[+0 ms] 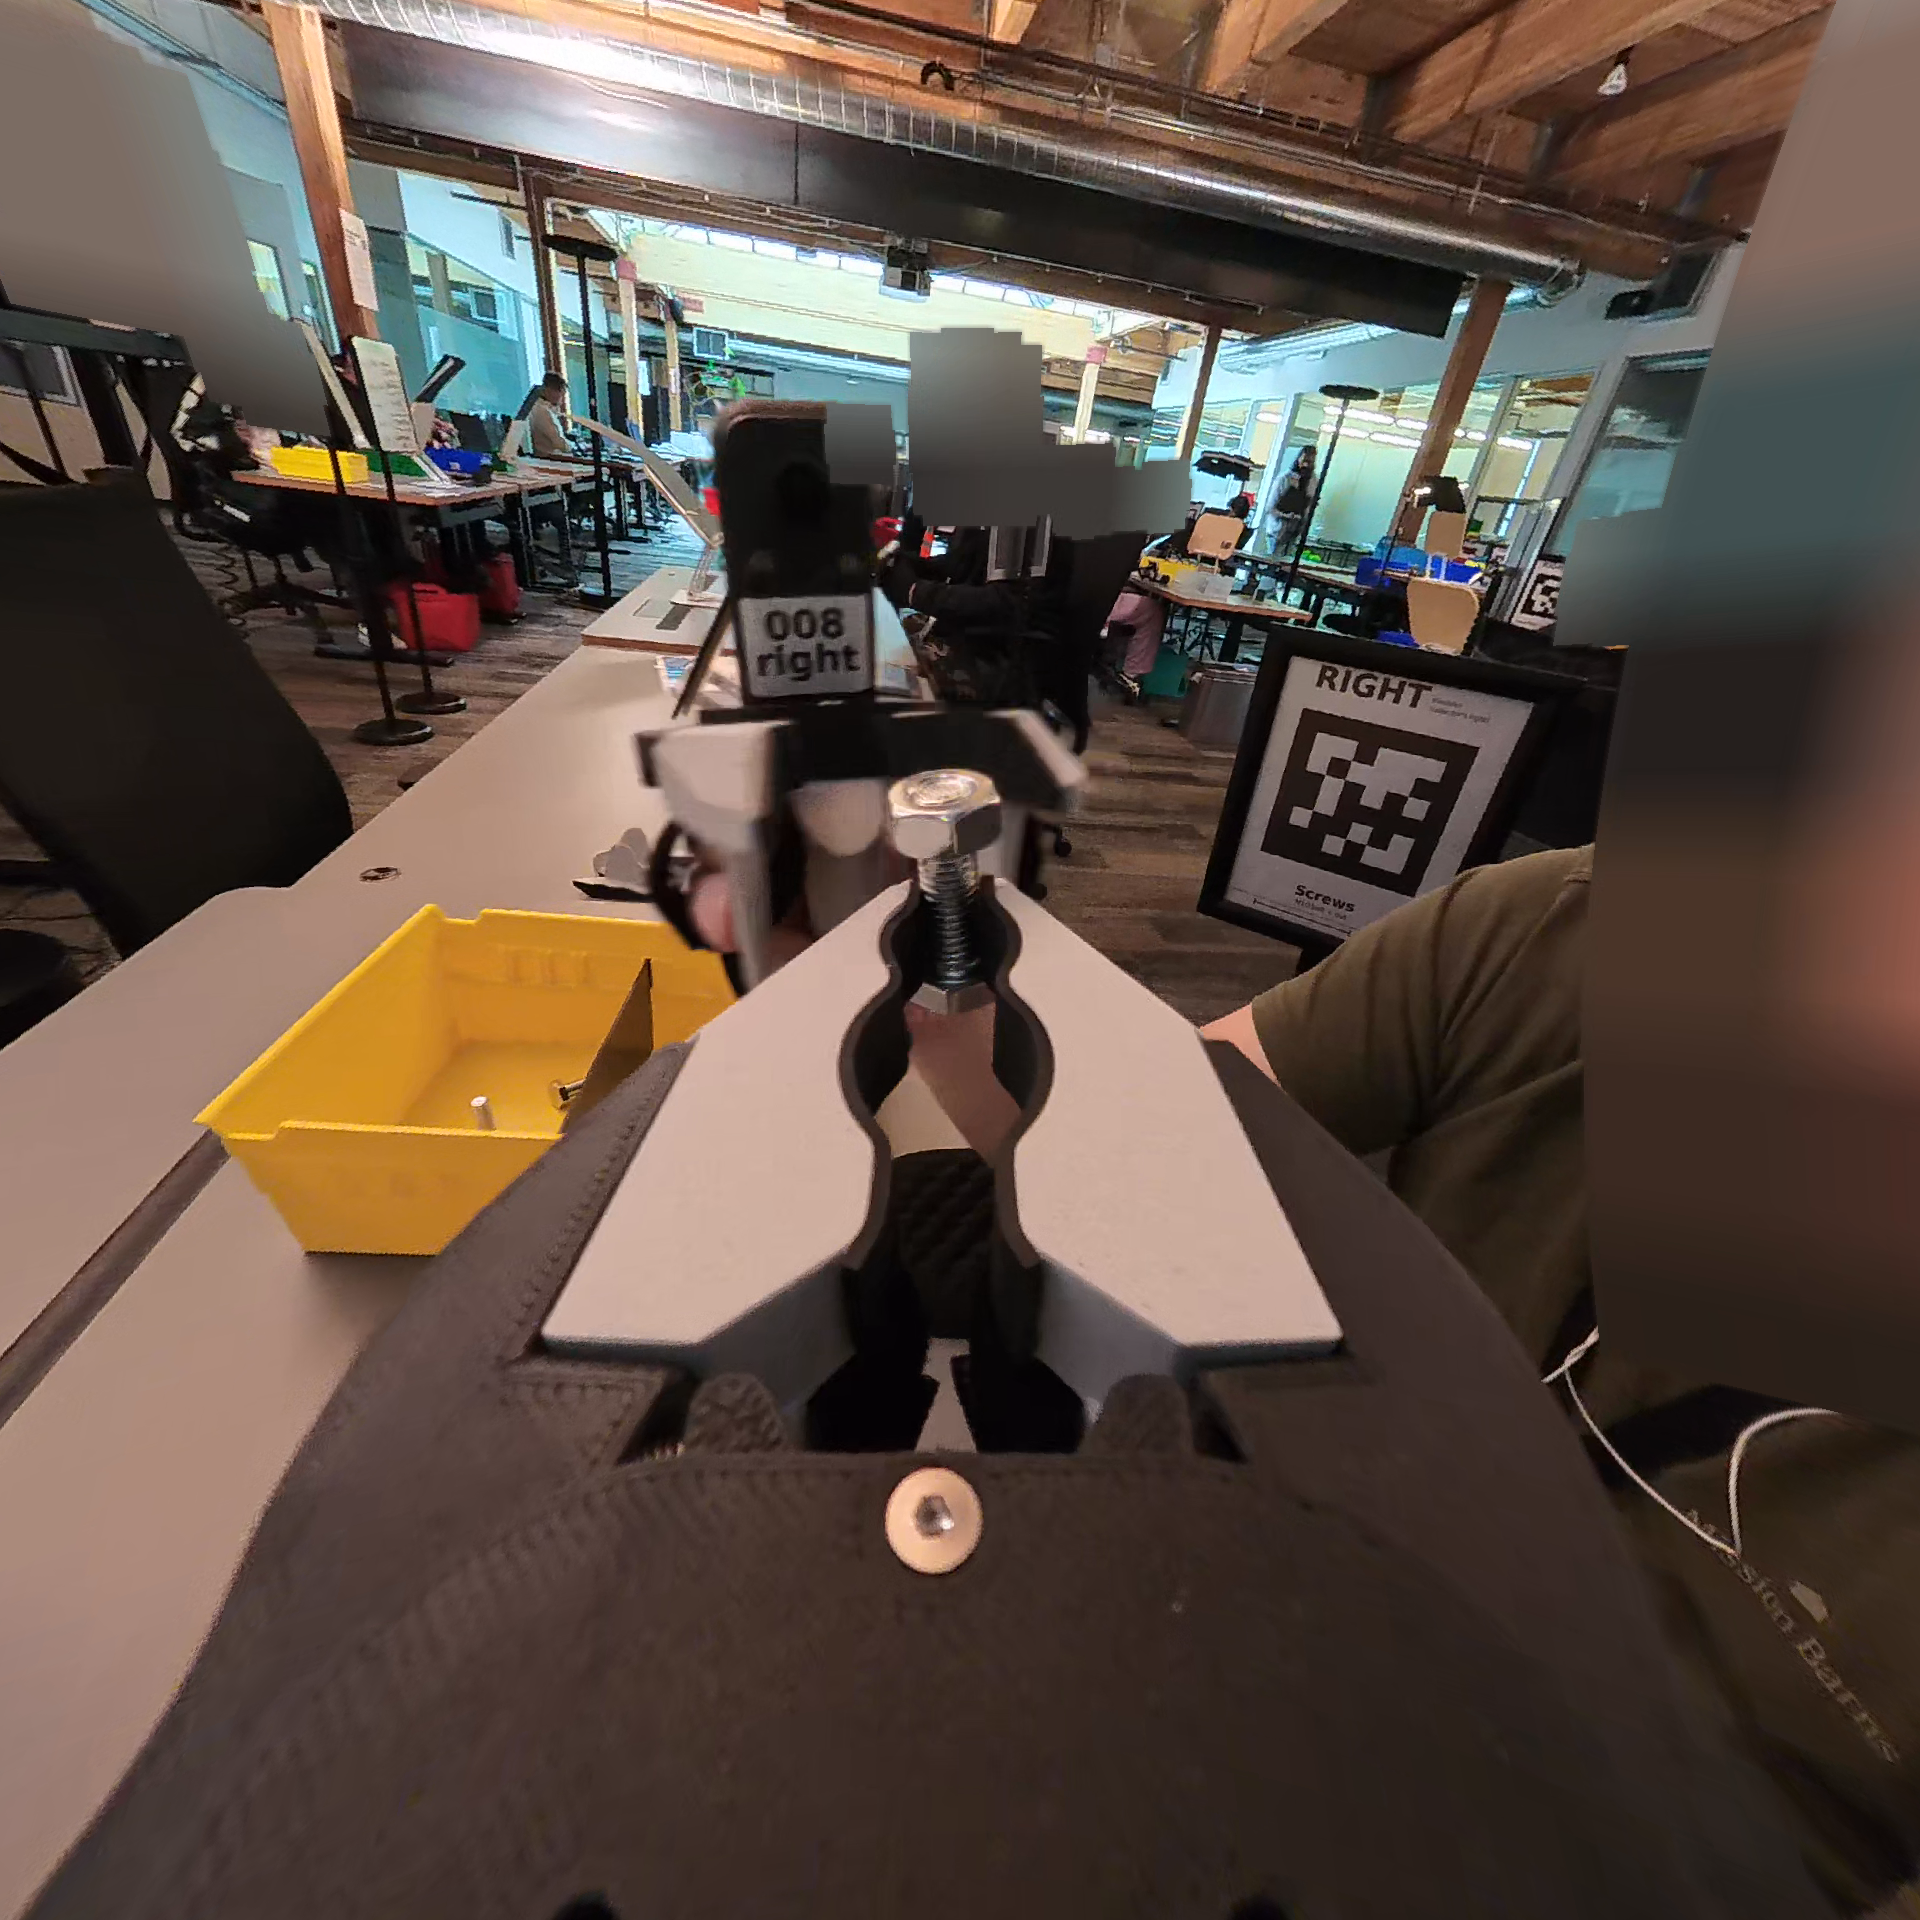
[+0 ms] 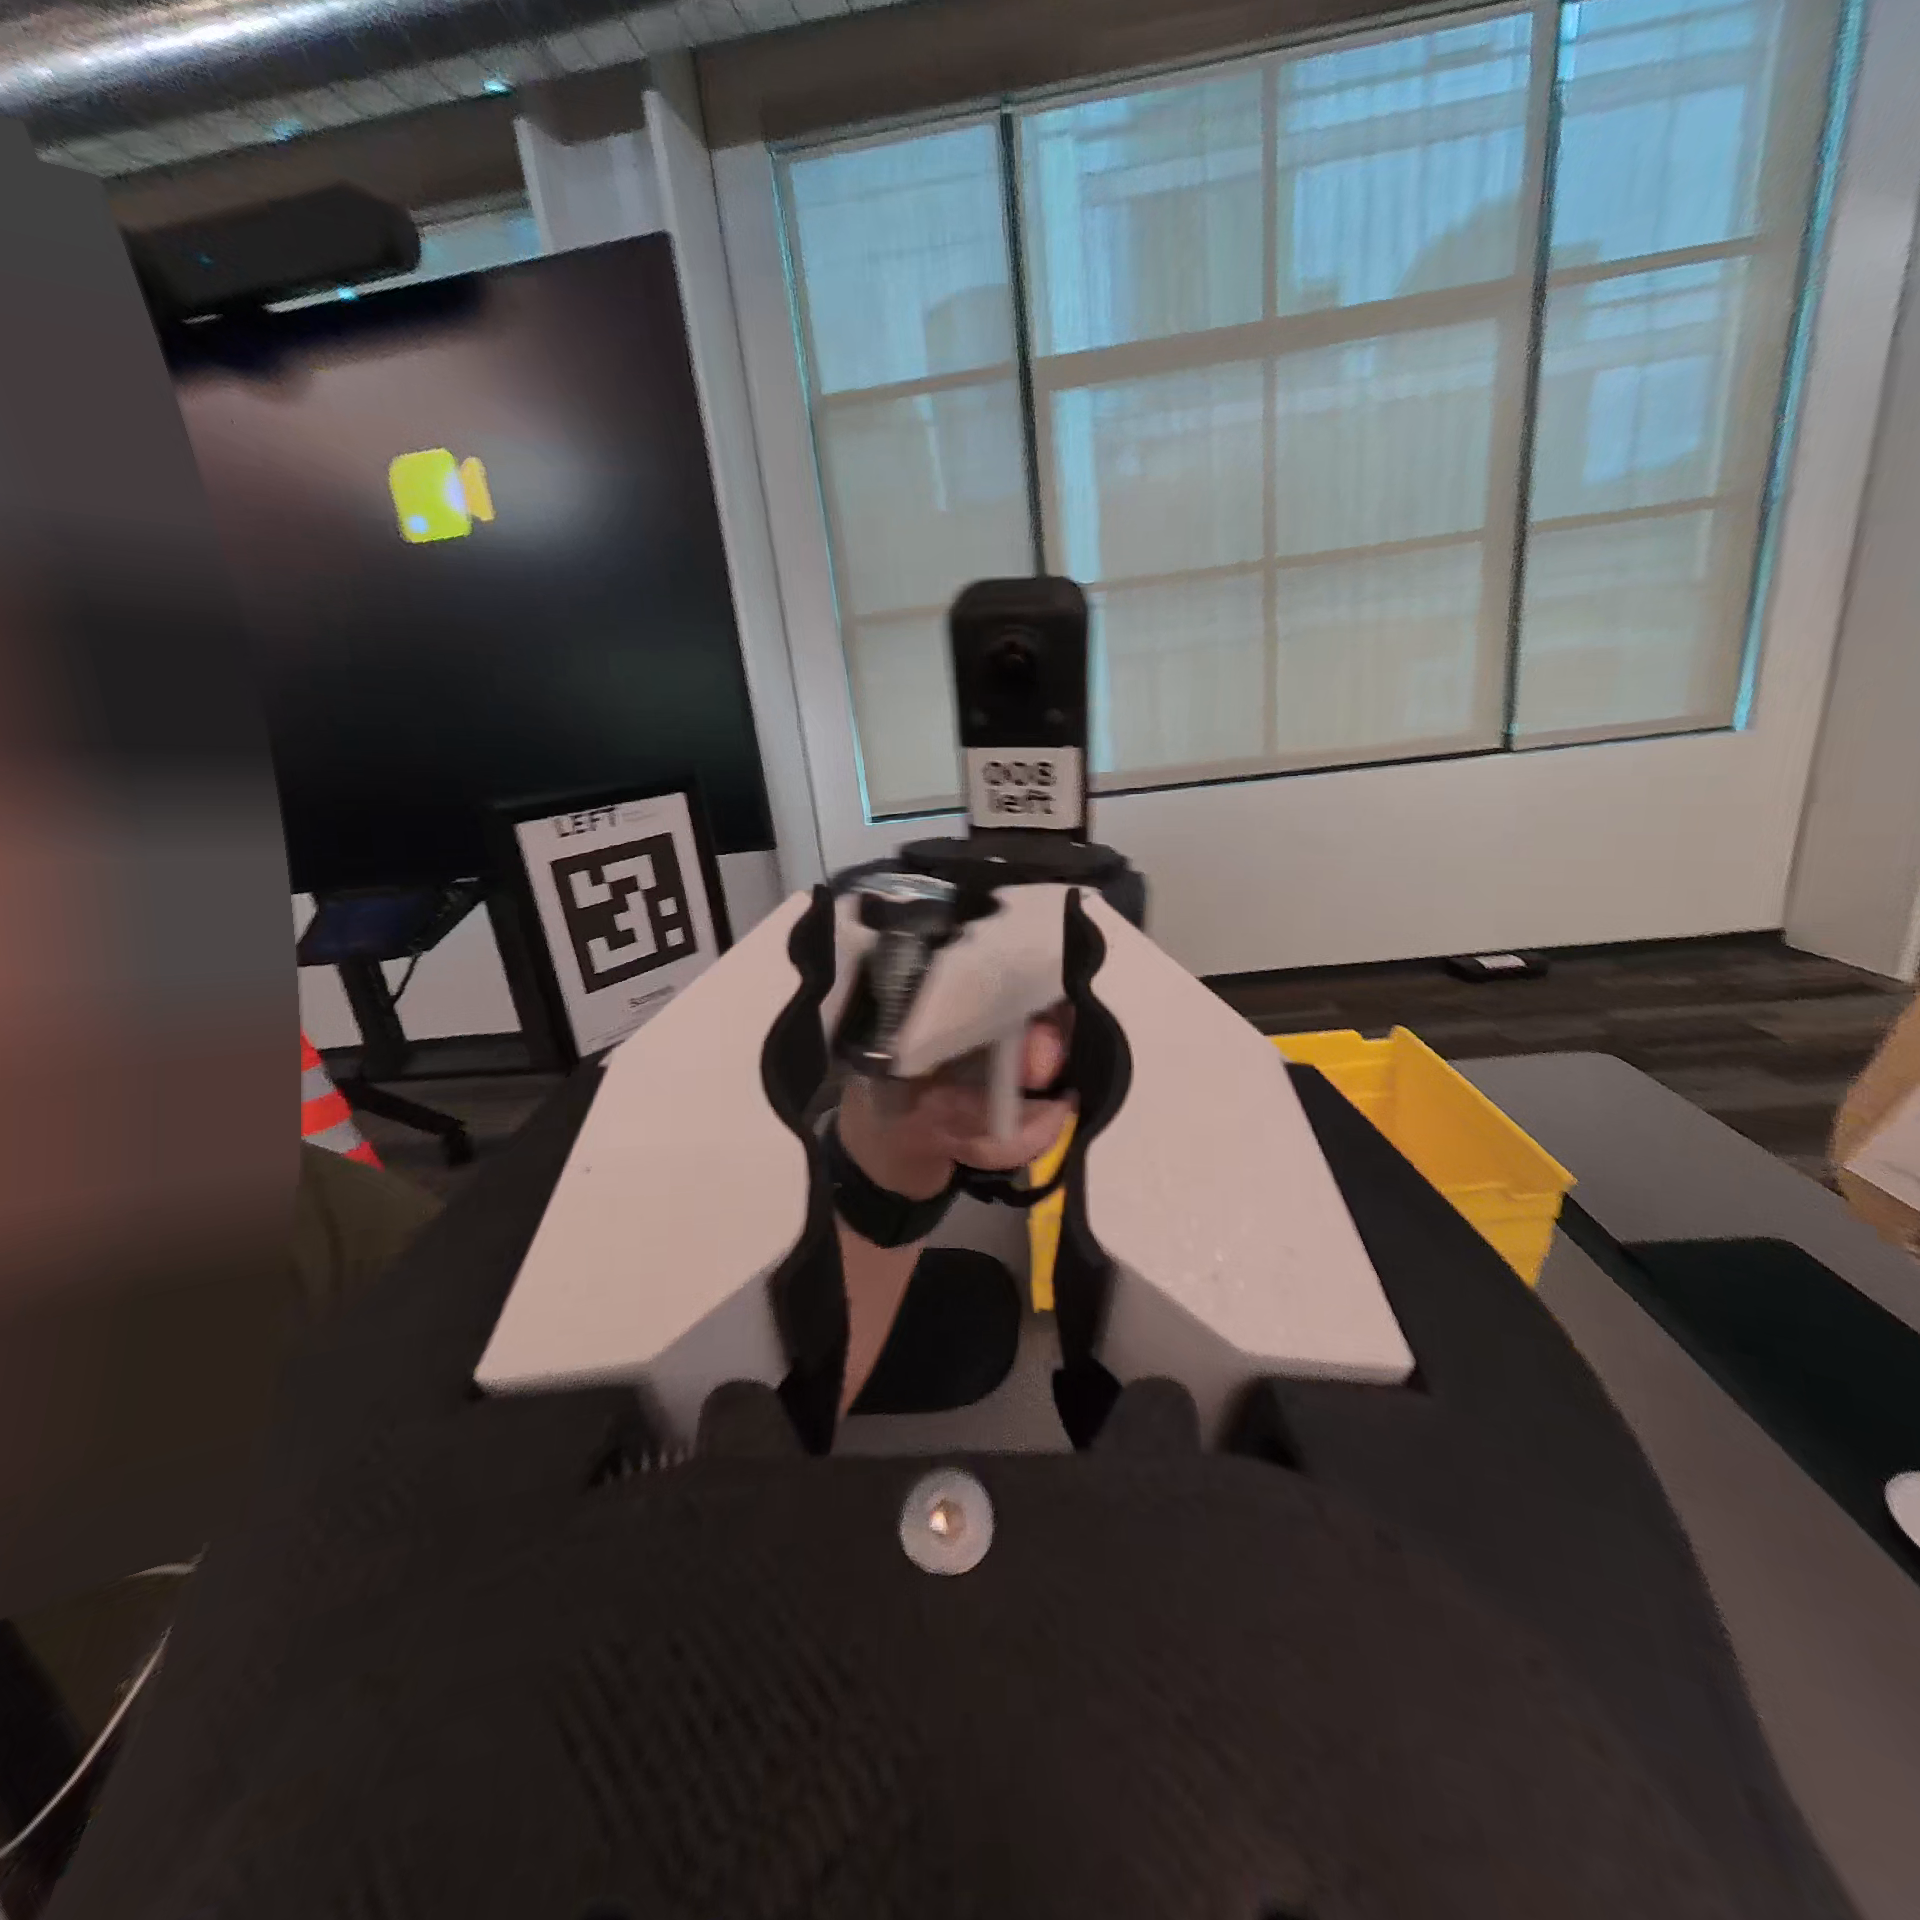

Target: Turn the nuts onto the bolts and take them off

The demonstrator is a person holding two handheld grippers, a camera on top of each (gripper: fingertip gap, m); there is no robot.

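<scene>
Two hand-held grippers meet tip to tip above a grey table (image 1: 156, 1039). From the left wrist view, the left gripper (image 1: 951, 935) has its grey fingers (image 1: 790, 1049) closed around the threaded shank of a silver bolt (image 1: 948, 914), which stands upright with its hex head (image 1: 943, 816) at the top and a nut (image 1: 951, 1000) near the lower end of the thread. The right gripper (image 1: 862, 790) faces it from just behind the bolt head; whether it touches the bolt cannot be told from here. From the right wrist view, which is blurred, the right gripper (image 2: 945, 966) has its fingers (image 2: 717, 1122) parted, with the tilted bolt (image 2: 883, 977) and the tip of the left gripper (image 2: 966, 987) in the gap between them. A yellow bin (image 1: 343, 1164) sits on the table beside the grippers, holding a few small metal fasteners (image 1: 480, 1107). A framed marker sign (image 1: 1361, 800) stands behind.
</scene>
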